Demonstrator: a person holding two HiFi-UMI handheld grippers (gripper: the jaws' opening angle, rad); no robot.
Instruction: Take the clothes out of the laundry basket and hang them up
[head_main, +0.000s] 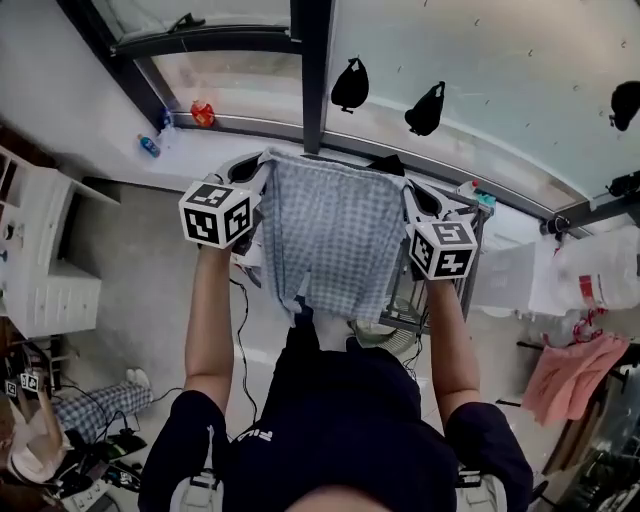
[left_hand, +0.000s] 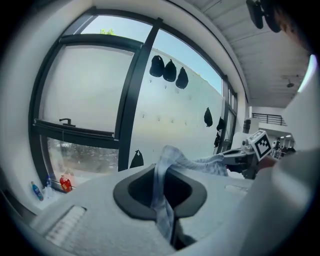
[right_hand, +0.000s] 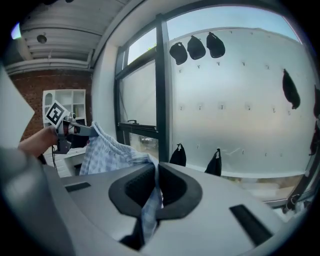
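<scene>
A blue-checked garment (head_main: 330, 235) is stretched flat between two grippers. The left gripper (head_main: 258, 170) and right gripper (head_main: 414, 196) are each clamped tight on a top corner, probably to spread it for hanging, and the cloth drapes below the jaws, facing a window (left_hand: 90, 95).

Two grippers (head_main: 255, 172) (head_main: 418, 198), one checked garment (head_main: 330, 235), one red bottle (head_main: 203, 113) and one blue bottle (head_main: 148, 146).

The pale grey floor (head_main: 140, 300) carries a white shelf unit (head_main: 45, 265) at the left and a thin black cable (head_main: 240, 345). The far window ledge (head_main: 185, 145) holds a small red container (head_main: 202, 113) and a blue bottle (head_main: 148, 146).
</scene>
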